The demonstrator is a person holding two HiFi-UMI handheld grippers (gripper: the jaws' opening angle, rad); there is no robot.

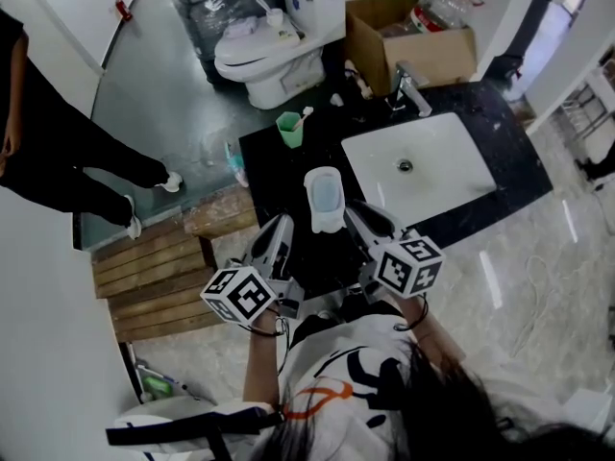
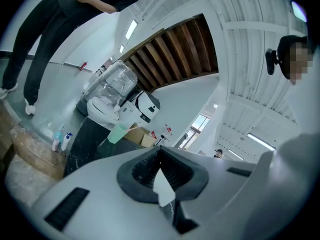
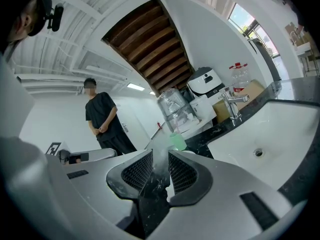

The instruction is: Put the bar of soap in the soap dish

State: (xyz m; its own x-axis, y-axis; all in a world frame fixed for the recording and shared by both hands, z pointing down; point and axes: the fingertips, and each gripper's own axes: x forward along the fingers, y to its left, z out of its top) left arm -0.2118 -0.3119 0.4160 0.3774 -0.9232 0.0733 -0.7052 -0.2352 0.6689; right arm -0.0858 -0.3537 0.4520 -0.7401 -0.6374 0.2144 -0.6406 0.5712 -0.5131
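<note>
A pale blue bar of soap [image 1: 325, 194] lies inside the white soap dish [image 1: 327, 225], which stands on the black worktop [image 1: 279, 173] just beside the white sink [image 1: 452, 161], off the basin's left edge as the head view shows it. Both tools hang in front of the sink's near left corner, on the side of the person holding them. The left hand-held gripper [image 1: 281, 227] is clear of the dish, and its own view shows the dark pads meeting at their tips with nothing caught in them. The right hand-held gripper [image 1: 363, 217] sits closer to the sink, by the dish's near end. Its ribbed pads stand a narrow slit apart and hold nothing, with only the marbled worktop showing through the slit. Beyond the sink's far left corner a green cup [image 1: 289, 129] with a toothbrush in it stands on the same worktop, and a chrome faucet [image 1: 411, 88] rises at the sink's back edge. Behind the faucet sits an open cardboard box [image 1: 408, 46], and a white toilet [image 1: 264, 60] stands farther back, to the left of the box. Well to the left of the sink a person in black [image 1: 58, 152] stands on the floor, beyond a low wooden pallet [image 1: 154, 277].
</note>
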